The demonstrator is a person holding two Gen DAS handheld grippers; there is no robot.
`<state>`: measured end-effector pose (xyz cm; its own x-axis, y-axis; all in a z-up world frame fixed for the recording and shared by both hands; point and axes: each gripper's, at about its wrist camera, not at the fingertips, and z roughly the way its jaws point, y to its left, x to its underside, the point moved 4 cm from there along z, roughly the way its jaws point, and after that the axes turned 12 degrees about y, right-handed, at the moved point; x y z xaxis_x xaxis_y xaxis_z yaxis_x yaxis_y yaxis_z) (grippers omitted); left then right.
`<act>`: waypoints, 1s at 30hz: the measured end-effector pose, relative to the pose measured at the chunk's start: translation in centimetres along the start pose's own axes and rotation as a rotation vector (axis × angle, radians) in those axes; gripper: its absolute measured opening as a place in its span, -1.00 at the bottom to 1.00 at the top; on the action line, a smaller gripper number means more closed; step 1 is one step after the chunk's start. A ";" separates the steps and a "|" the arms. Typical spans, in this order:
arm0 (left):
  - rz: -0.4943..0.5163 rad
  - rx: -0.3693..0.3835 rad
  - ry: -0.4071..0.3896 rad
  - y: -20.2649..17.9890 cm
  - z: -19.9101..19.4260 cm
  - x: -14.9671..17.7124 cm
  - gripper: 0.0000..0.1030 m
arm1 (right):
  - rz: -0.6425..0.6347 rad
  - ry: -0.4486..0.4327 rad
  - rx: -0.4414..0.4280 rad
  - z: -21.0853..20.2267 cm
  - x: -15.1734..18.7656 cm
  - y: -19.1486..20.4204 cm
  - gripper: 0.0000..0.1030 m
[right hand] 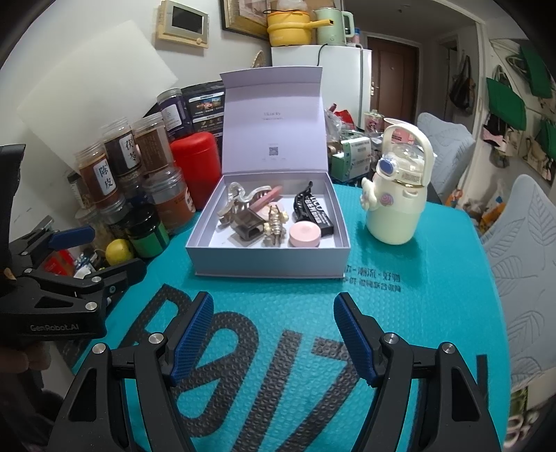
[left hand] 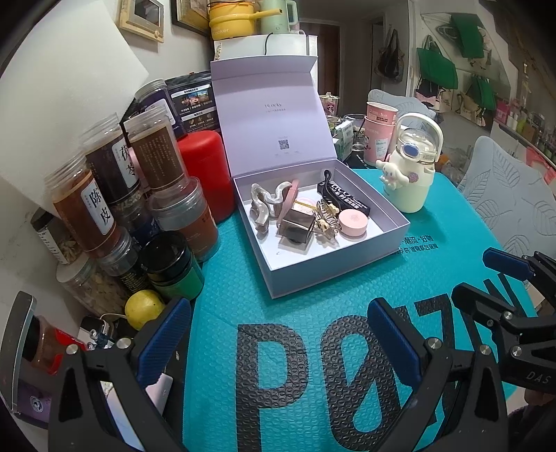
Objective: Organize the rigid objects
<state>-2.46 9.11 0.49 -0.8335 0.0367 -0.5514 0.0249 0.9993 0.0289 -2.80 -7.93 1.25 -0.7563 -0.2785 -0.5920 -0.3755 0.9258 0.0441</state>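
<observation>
— Where's your box?
— Your pale lilac box (right hand: 267,257) sits mid-bench, lid upright, holding hair clips (right hand: 274,222) and a pink round tin (right hand: 304,234).
— And your jaws?
— Left gripper (left hand: 278,344) and right gripper (right hand: 272,335) both gape, empty, above the teal mat (right hand: 295,365).

White wall (right hand: 114,59) with framed panel (right hand: 183,21), white fridge (right hand: 342,74), brown door (right hand: 396,73), grey chairs (right hand: 528,243)

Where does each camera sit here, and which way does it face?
Left wrist: on the left gripper, low over the teal mat, facing the open box; its own open fingers show, the right gripper at right.
Right wrist: on the right gripper, facing the box; the left gripper at left.
Shared: box, cream bottle, jars.
</observation>
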 end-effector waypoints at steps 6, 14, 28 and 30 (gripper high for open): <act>0.002 0.004 0.004 -0.1 0.2 0.0 1.00 | 0.002 0.002 0.000 0.0 0.0 0.0 0.41; 0.000 0.004 0.010 -0.2 0.4 0.0 1.00 | 0.003 0.006 0.000 0.1 0.0 -0.1 0.41; 0.016 0.002 0.019 -0.5 1.0 -0.3 1.00 | 0.006 0.017 -0.007 0.6 -0.2 -0.5 0.44; 0.019 0.008 0.023 -0.6 1.2 -0.4 1.00 | 0.006 0.017 -0.007 0.6 -0.2 -0.5 0.44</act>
<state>-1.53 8.51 -0.29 -0.8455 0.0552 -0.5311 0.0447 0.9985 0.0326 -2.14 -8.24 0.83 -0.7675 -0.2776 -0.5779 -0.3746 0.9257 0.0528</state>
